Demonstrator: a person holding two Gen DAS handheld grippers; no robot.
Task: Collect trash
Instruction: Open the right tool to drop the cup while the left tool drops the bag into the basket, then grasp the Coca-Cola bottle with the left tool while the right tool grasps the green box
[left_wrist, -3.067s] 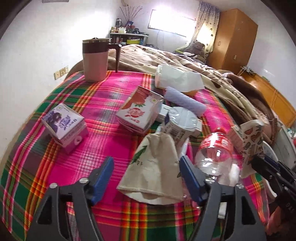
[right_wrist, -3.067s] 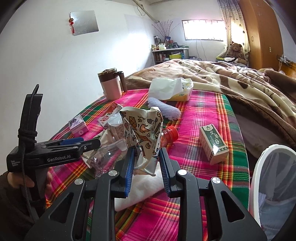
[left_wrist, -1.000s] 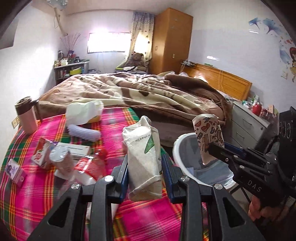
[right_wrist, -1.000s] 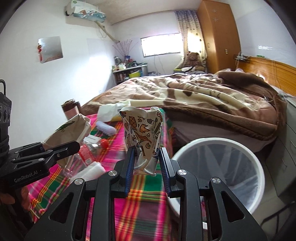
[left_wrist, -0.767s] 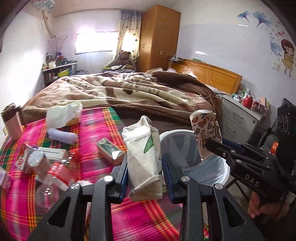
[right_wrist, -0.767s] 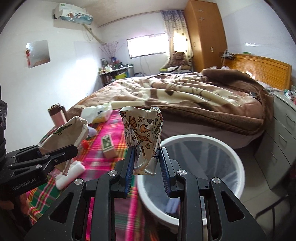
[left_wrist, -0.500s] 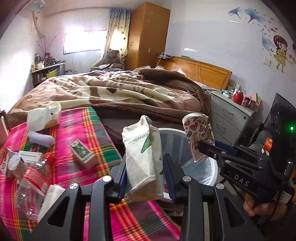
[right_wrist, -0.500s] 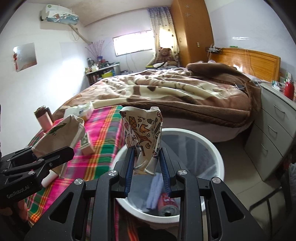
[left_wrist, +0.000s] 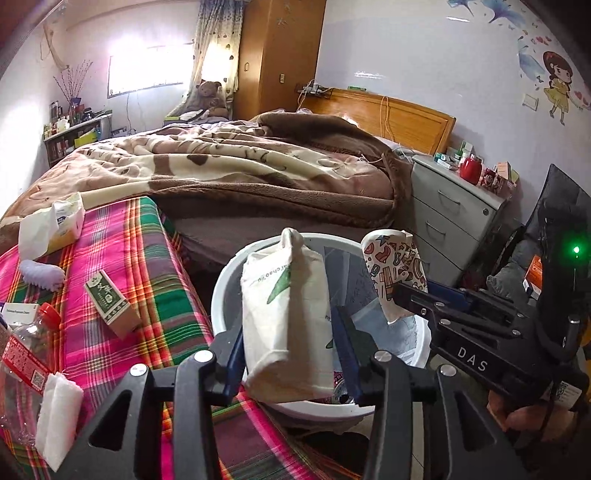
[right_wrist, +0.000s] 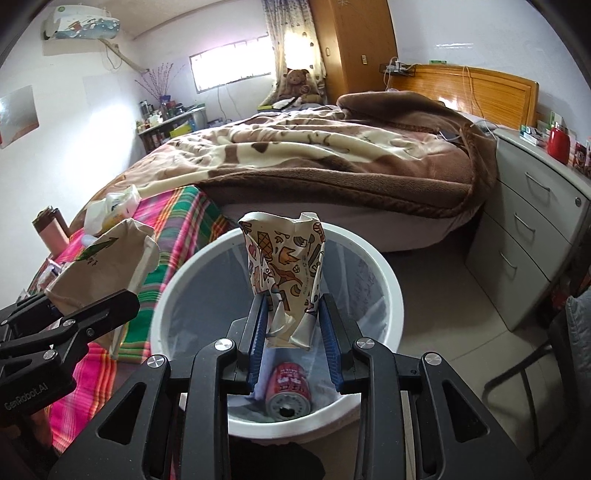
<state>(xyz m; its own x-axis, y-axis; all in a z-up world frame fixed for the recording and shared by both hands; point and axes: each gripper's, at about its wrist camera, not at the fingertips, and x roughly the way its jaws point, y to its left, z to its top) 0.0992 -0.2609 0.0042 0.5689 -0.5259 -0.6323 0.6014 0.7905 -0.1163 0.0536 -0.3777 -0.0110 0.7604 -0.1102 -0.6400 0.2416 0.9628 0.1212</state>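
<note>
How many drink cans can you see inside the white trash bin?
1: a red can lying on its side at the bottom of the white bin. More may be hidden behind the patterned cup.

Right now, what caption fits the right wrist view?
Right gripper holds a crumpled cartoon-printed paper cup above the white round waste bin, red can inside.

We noted a cream bag (left_wrist: 284, 325) with a green leaf mark, a cartoon-printed wrapper (right_wrist: 286, 273) in orange and brown, a white bin (right_wrist: 384, 280) holding a red can (right_wrist: 290, 391), a pink-green plaid cloth (left_wrist: 122, 258), and a brown-cream blanket (left_wrist: 221, 166).
</note>
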